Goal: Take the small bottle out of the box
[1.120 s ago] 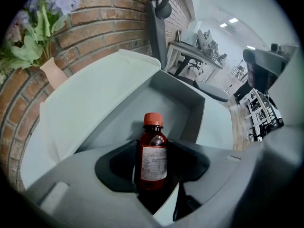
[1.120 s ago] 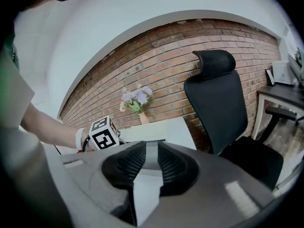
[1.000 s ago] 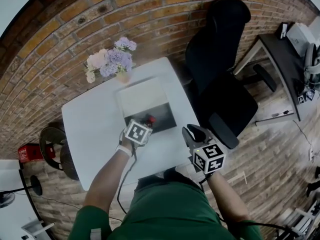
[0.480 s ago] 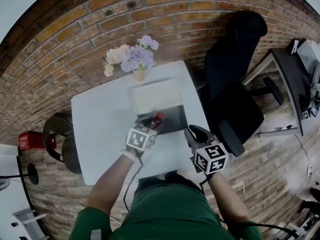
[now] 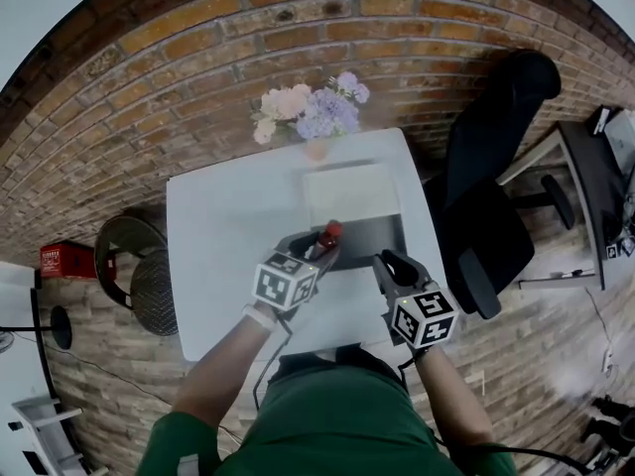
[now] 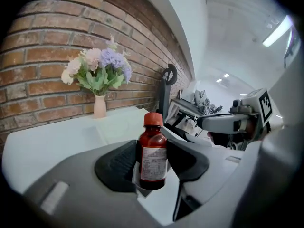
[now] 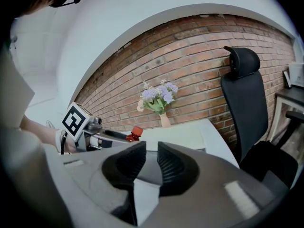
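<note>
A small brown bottle (image 6: 152, 158) with a red cap and a white label stands upright between the pads of my left gripper (image 6: 152, 164), which is shut on it. In the head view the bottle (image 5: 327, 234) hangs at the left front edge of the open box (image 5: 382, 234), whose inside is dark and whose white lid (image 5: 349, 192) lies back. My left gripper (image 5: 316, 251) is over the table just left of the box. My right gripper (image 5: 390, 266) hovers at the box's front right corner. Its jaws stand a narrow gap apart with nothing between them (image 7: 152, 161).
A vase of pink and purple flowers (image 5: 310, 117) stands at the far edge of the white table (image 5: 223, 236), behind the box. A black office chair (image 5: 491, 196) is close on the right. A brick wall runs behind the table. A round stool (image 5: 149, 276) sits to the left.
My left gripper has brought the bottle up and leftward from the box's dark inside to its left front edge. The right gripper has kept its place by the box's front right.
</note>
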`<state>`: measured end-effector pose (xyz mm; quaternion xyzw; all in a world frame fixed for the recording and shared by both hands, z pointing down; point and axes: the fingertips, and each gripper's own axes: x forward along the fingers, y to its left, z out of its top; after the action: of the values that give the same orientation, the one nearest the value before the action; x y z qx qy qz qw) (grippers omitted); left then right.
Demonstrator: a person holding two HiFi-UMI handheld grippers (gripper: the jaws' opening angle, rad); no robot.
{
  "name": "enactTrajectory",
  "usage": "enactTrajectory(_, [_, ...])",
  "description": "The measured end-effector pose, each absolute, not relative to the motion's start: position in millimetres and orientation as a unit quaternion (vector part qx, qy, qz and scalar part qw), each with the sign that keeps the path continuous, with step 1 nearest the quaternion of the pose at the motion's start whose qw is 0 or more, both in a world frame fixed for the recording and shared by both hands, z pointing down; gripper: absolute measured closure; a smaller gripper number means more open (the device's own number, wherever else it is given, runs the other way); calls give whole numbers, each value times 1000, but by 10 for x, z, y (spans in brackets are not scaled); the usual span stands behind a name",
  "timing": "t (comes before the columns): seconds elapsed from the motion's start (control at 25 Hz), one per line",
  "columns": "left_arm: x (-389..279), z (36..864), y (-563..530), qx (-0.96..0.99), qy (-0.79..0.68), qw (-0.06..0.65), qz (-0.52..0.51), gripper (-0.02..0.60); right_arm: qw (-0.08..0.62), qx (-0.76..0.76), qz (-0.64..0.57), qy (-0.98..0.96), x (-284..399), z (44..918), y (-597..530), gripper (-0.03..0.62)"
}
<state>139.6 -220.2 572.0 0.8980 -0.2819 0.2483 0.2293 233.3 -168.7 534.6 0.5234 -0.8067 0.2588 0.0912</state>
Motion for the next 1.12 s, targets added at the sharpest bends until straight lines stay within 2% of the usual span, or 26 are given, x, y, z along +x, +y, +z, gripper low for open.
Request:
enactTrajectory(0.56, [237, 5265, -2228, 894, -328, 266, 147, 371, 88, 533, 223, -812, 1497, 5068, -1794, 520])
enactTrajectory(1.12, [-520, 5135, -2281, 881, -355, 306, 60, 371, 82, 562, 191, -801, 1172, 4758, -1825, 534])
